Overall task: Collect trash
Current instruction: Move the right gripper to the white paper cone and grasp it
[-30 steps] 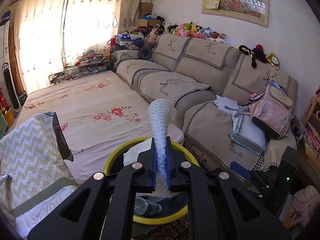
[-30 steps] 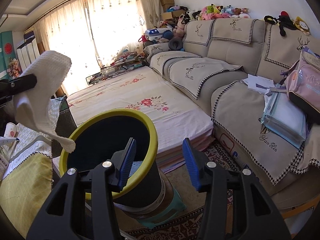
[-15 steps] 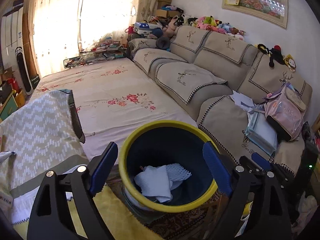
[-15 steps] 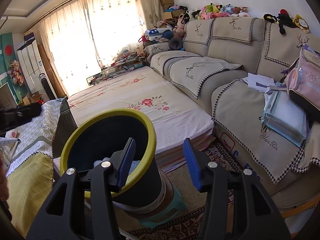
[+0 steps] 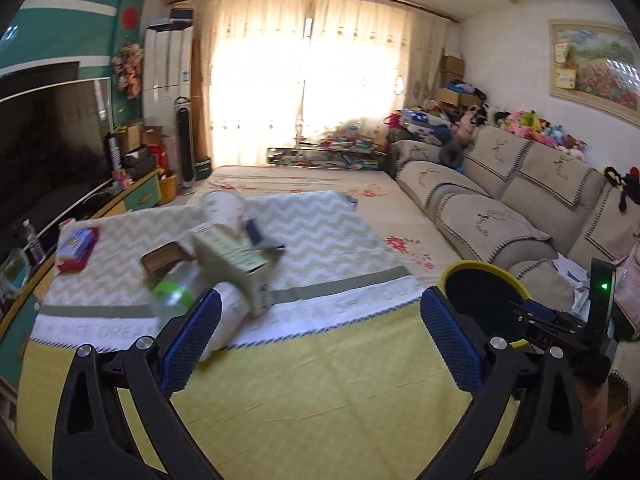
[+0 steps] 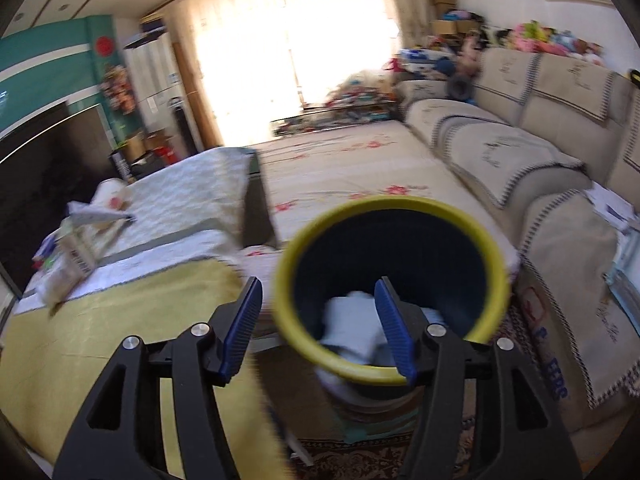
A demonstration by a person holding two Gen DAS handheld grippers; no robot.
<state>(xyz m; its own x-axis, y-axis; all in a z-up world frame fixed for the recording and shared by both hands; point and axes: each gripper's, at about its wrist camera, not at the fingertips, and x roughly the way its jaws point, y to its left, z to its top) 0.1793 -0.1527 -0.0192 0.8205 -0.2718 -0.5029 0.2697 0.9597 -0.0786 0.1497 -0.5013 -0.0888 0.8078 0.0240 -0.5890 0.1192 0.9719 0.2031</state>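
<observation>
My left gripper (image 5: 320,340) is open and empty above the yellow cloth of a table (image 5: 320,380). Trash lies ahead on the table: a green carton (image 5: 236,264), a clear bottle with a green label (image 5: 176,292), a brown box (image 5: 164,260), a white cup (image 5: 222,210). The bin with a yellow rim (image 5: 476,270) stands to the right. My right gripper (image 6: 318,324) is open and empty just above the bin's (image 6: 292,248) near rim. White cloths (image 6: 352,328) lie inside it. The trash shows blurred at the left of the right wrist view (image 6: 76,252).
A beige sofa (image 5: 500,200) runs along the right with papers on it. A low bed with a flowered sheet (image 5: 320,184) lies beyond the table. A television (image 5: 48,148) stands at the left, with a red packet (image 5: 76,248) near it.
My left gripper let the white cloth fall into the bin, opened, and swung left over the table. My right gripper shifted so the bin sits centred under it.
</observation>
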